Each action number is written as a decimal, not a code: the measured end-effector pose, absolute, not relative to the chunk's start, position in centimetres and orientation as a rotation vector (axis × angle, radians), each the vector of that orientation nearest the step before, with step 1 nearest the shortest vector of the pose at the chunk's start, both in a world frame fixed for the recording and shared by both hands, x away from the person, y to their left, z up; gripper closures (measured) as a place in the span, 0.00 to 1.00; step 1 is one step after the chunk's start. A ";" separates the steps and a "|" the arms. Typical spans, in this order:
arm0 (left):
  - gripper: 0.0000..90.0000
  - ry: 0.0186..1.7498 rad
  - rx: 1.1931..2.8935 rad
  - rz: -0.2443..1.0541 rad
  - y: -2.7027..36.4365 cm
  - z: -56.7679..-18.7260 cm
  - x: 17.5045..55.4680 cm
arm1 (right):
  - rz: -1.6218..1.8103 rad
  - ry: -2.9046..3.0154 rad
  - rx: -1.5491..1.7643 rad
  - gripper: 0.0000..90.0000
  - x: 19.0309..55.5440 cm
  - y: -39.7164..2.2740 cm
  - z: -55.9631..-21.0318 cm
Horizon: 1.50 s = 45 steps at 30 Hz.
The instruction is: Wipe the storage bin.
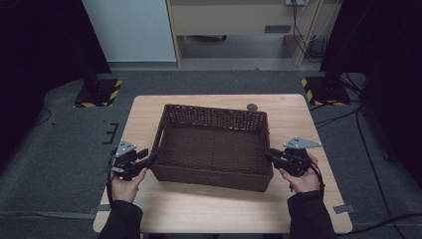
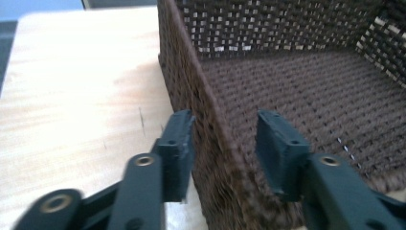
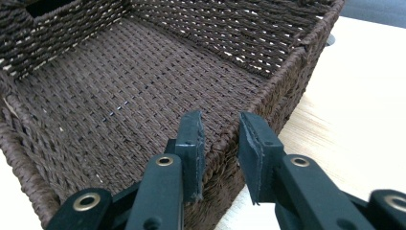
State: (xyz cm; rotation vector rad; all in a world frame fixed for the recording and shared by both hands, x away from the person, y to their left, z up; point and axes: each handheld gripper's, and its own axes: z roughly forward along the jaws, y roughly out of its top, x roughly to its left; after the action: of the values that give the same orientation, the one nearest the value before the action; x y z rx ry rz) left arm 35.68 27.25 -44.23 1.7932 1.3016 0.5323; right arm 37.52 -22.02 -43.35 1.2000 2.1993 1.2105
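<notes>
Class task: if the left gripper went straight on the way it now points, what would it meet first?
Probably the basket's side wall: the left gripper's jaws already straddle that rim, one outside, one inside, so the wall would slide deeper between them. Depth is unclear.

A pale wooden counter [image 1: 209,204] stood on grey carpet [image 1: 54,164]. A small dark round disc [image 1: 252,106] sat near its far edge. Two black stand bases with yellow-and-black striped edges [image 1: 99,93] [image 1: 324,90] rested on the floor beyond the far corners. Behind them were a light-blue panel [image 1: 132,30], a wooden cabinet [image 1: 229,20] and hanging cables [image 1: 303,30].
</notes>
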 end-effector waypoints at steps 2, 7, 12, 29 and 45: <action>0.74 1.300 1.796 0.496 27.2 -44.5 35.9 | 1.221 2.180 1.179 0.74 37.7 -22.0 -43.2; 0.78 1.310 1.796 0.507 27.0 -44.7 36.5 | 1.250 2.100 1.183 0.69 38.6 -22.0 -43.2; 0.80 1.317 1.769 0.509 27.2 -45.0 37.1 | 1.227 2.102 1.202 0.70 39.8 -21.7 -44.1; 0.84 1.328 1.755 0.520 27.7 -44.6 37.2 | 1.230 2.110 1.215 0.69 38.8 -21.4 -43.6; 0.70 1.312 1.703 0.570 28.2 -44.2 36.5 | 1.249 2.053 1.305 0.61 39.2 -21.0 -45.0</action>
State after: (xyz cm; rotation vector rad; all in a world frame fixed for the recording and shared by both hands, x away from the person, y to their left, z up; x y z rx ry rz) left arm 36.53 28.22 -44.19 1.7028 1.3120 0.5696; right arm 39.22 -20.96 -44.98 1.3054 2.0535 1.2492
